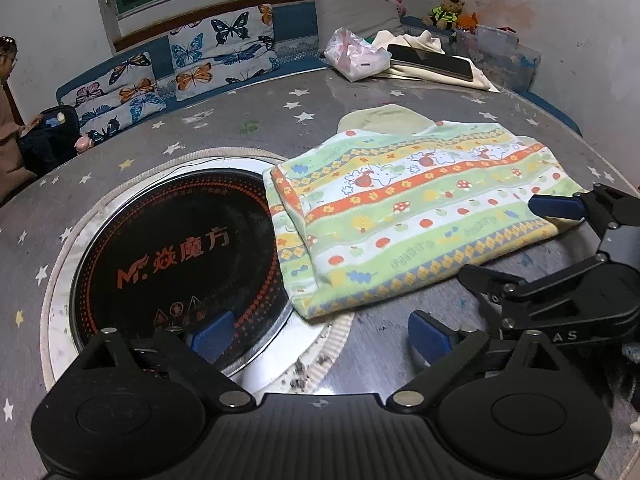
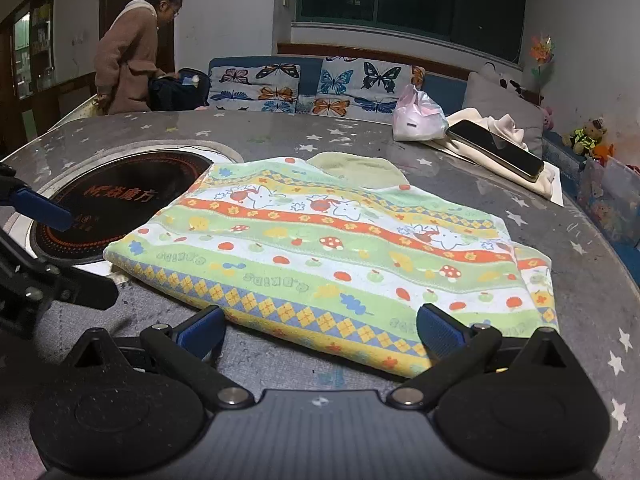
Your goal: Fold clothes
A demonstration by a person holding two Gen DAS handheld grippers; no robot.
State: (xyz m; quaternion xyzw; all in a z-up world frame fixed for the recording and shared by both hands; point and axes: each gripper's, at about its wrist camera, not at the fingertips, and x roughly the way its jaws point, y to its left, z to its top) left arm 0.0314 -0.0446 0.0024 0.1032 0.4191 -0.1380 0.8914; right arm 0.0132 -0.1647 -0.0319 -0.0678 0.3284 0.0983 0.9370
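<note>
Both grippers sit low at the near edge of the worktop [image 2: 592, 280], close to the camera. Right gripper [image 2: 320, 334] has its blue fingers [image 2: 438, 330] wide apart, with nothing between them. One finger sits over the near hem of the little shirt [image 2: 320, 248]; I cannot tell if it touches. Left gripper [image 1: 320, 334] also has its fingers wide apart and holds nothing. It hangs over the rim of the round black cooktop [image 1: 176, 248] set into the worktop, just beside the shirt's corner.

That shirt lies flat and folded into a neat block, with stripes, mushrooms and apples on it. One end lies over the cooktop's edge.

It looks like one fold is done and the shirt was let go. Next, I think, the grippers should each pinch a corner of one end and lay it over the other end.

Farther off are a pink bag [image 2: 418, 114] and a phone [image 2: 496, 150] resting on a white cloth [image 2: 504, 124].
</note>
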